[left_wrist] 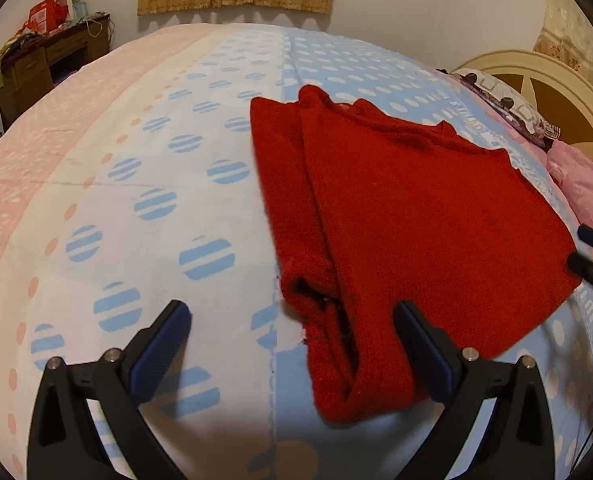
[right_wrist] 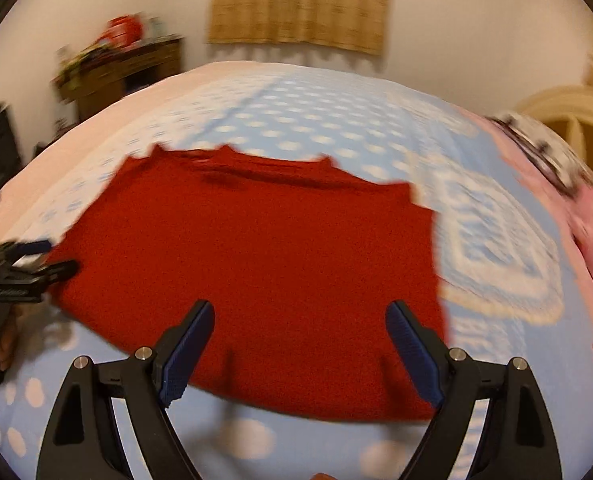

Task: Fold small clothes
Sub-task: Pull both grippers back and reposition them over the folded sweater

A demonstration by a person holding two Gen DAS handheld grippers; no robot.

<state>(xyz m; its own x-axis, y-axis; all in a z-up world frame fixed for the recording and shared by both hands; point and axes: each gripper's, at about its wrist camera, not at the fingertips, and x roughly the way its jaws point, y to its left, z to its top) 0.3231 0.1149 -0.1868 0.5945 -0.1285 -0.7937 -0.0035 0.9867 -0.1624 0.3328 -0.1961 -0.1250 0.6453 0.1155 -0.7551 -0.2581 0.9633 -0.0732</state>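
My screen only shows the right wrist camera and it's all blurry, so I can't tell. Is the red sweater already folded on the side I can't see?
Observer: Yes. In the left wrist view, the red sweater has a sleeve folded in along its left edge, lying on top of the body.
Operator: Is the left gripper holding it?
Observer: No. The left gripper is open, with the sleeve's cuff end lying between its fingers, nothing pinched.
Operator: What's behind my gripper, near the pillow end?
Observer: Some pink cloth is bunched by the headboard, apart from the sweater. The right gripper is open too, above the sweater's near edge.
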